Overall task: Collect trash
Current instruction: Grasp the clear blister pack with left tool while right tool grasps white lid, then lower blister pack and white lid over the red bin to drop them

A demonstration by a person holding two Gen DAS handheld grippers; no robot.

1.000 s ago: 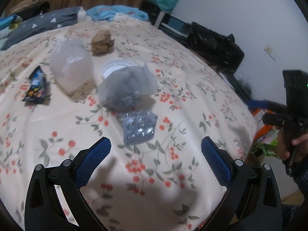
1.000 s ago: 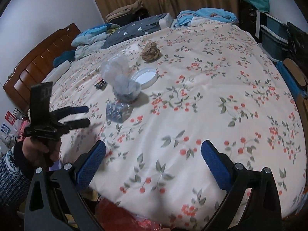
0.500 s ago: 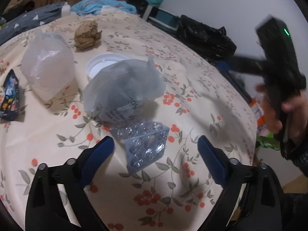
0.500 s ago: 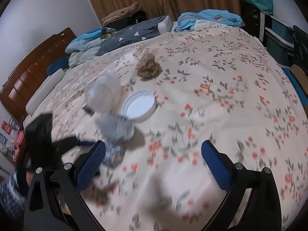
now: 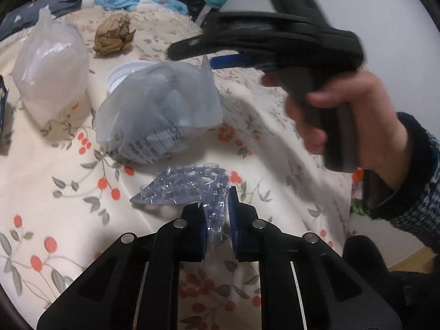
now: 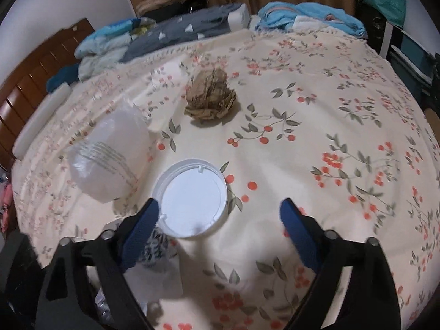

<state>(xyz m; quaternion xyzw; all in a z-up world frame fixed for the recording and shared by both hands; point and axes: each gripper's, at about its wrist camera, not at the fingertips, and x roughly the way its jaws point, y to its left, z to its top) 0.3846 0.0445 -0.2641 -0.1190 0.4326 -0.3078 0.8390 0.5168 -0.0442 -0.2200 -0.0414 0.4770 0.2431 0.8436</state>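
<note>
On floral bedspread (image 6: 316, 104): left hand-held gripper (image 5: 217, 220) just clamped blister pack (image 5: 187, 184); right hand-held gripper (image 6: 220, 225) agape, closing, empty.

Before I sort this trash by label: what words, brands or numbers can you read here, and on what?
Grey plastic bag: rows of dark print near its bottom, too blurred to read.
Dark wrapper at the left edge: coloured print, mostly cut off, unreadable.
Blister pack, white lid, crumpled brown paper: no text visible.

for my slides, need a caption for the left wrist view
Left gripper pinches an empty blister pack on the floral bedsheet.
</note>
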